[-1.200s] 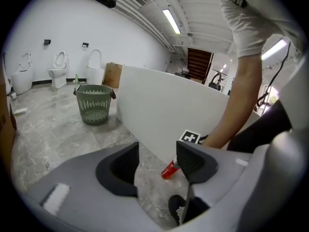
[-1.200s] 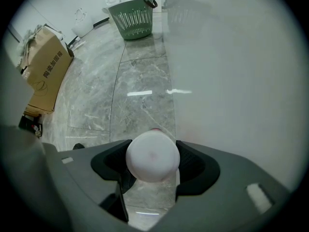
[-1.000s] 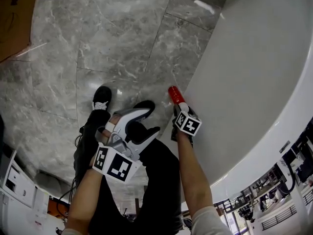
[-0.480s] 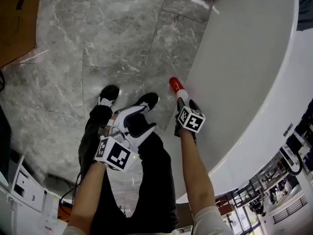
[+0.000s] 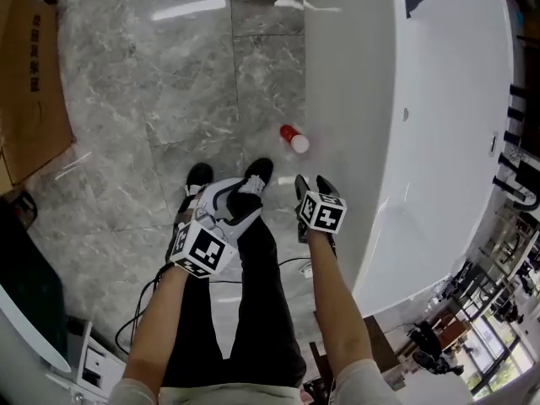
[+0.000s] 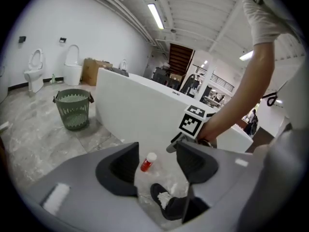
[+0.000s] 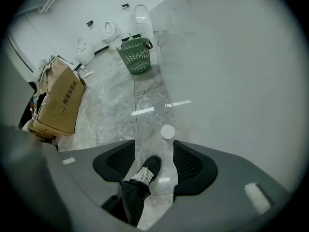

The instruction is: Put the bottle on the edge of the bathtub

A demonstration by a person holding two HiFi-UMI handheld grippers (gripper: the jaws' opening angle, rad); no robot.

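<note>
Red bottle (image 5: 290,134) on floor (image 5: 169,99) by bathtub (image 5: 354,99), left gripper (image 6: 157,153) and right gripper (image 7: 152,149) both agape, empty: best lower right over cap (image 5: 299,144), clamp squarely.

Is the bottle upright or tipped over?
Upright: the bottle stands on the floor beside the bathtub, white cap uppermost; the right gripper view, looking down, shows only its round cap.

Open marble floor (image 5: 169,99) lies left of and beyond the bottle (image 5: 294,138); the bathtub wall (image 5: 350,99) rises just beside it on the right. The person's shoes (image 5: 258,174) crowd its near side. The cardboard box (image 5: 29,91) sits well apart; the bathtub rim (image 5: 395,66) seems unobstructed.
</note>
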